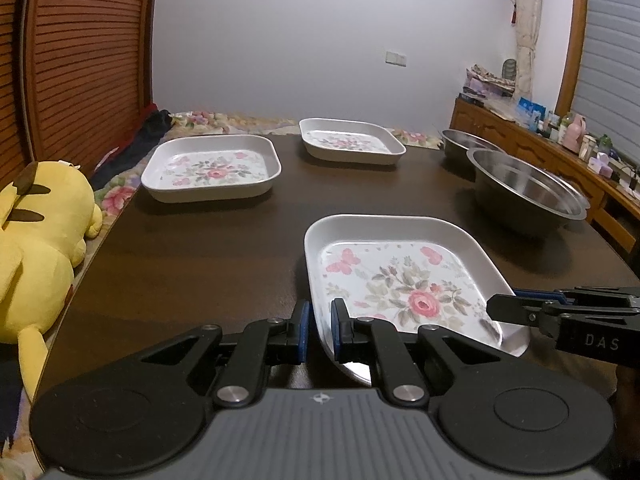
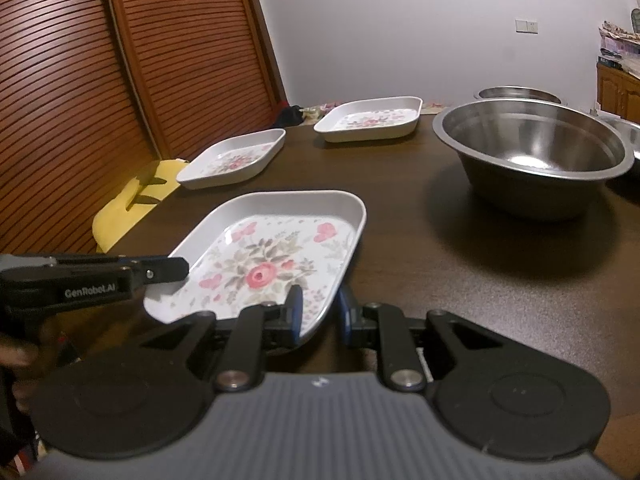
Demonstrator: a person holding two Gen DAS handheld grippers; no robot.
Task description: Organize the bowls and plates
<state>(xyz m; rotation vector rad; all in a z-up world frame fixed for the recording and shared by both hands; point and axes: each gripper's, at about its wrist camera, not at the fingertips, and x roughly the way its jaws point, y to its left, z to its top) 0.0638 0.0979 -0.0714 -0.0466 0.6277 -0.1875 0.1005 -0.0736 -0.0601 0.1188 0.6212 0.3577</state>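
The dark worktop (image 1: 180, 264) carried everything, and the near plate (image 1: 400, 276) serves as the landmark here. Beyond that plate and to its right stood a big steel bowl (image 2: 532, 152), with a second bowl (image 2: 520, 94) just behind it, partly hidden. Beyond the plate and to its left lay two more floral plates, one (image 1: 212, 168) nearer the louvred door (image 1: 80, 60) and one (image 1: 350, 140) further back, well apart from each other. A yellow plush (image 1: 36, 240) lay off the worktop edge, left of the plate.

The near plate itself was tilted, its near edge raised off the worktop. The left claw (image 1: 319, 326) was closed on the rim at the plate's near left corner, a pad each side of the wall. The right claw (image 2: 319, 312) was closed on the rim at the near right corner in the same way.

The step in hand looked like lifting this plate with both claws, probably to stack it on another plate. The next move would call for keeping both grips firm, raising the corners evenly, and carrying it level toward a far plate, clear of the bowls.
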